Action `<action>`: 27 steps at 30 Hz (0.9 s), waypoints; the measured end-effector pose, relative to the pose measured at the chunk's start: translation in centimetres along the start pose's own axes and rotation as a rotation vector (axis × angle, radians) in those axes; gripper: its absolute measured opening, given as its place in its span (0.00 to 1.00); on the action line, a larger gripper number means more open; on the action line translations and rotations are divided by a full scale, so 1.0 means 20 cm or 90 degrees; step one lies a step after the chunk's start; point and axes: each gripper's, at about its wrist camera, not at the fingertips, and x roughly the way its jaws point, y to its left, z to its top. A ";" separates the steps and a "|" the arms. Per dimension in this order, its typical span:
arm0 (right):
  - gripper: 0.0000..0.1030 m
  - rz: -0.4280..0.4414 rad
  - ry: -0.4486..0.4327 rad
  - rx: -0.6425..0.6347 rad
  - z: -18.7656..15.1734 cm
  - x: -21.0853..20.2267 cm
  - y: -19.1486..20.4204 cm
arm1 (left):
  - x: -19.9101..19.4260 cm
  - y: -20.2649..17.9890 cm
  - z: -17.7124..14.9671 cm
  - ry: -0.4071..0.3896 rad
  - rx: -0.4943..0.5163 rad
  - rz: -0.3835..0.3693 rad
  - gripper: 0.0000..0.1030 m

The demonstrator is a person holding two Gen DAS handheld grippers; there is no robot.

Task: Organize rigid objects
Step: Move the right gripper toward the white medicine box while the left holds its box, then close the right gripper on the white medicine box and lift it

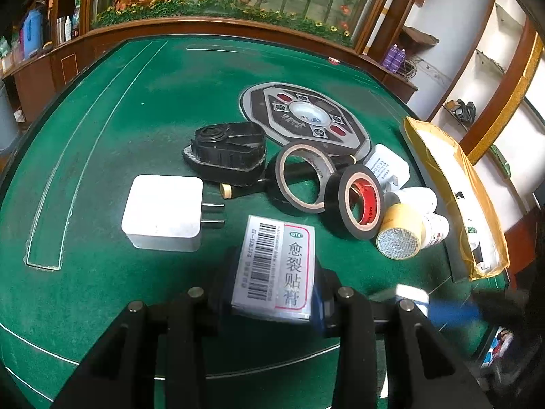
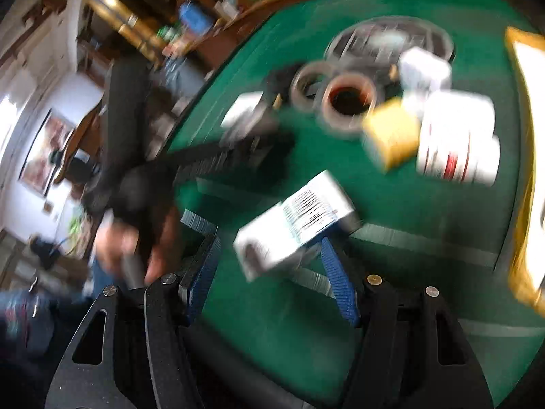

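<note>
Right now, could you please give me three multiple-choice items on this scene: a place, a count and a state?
1. In the left wrist view, where does the white charger lie?
A) left of the black tape rolls
B) inside the yellow bag
C) on the round panel
2. How many black tape rolls are there?
A) one
B) two
C) four
3. The left tool is:
A) open, empty
B) shut on the barcode box
C) shut on a tape roll
Key: 1 A, it sits left of them; 2 B, two stand together; 3 B, its pads pinch the box.
</note>
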 end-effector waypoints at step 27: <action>0.43 -0.212 -0.013 -0.048 -0.07 0.04 0.11 | 0.01 0.02 0.00 0.006 -0.002 -0.005 0.36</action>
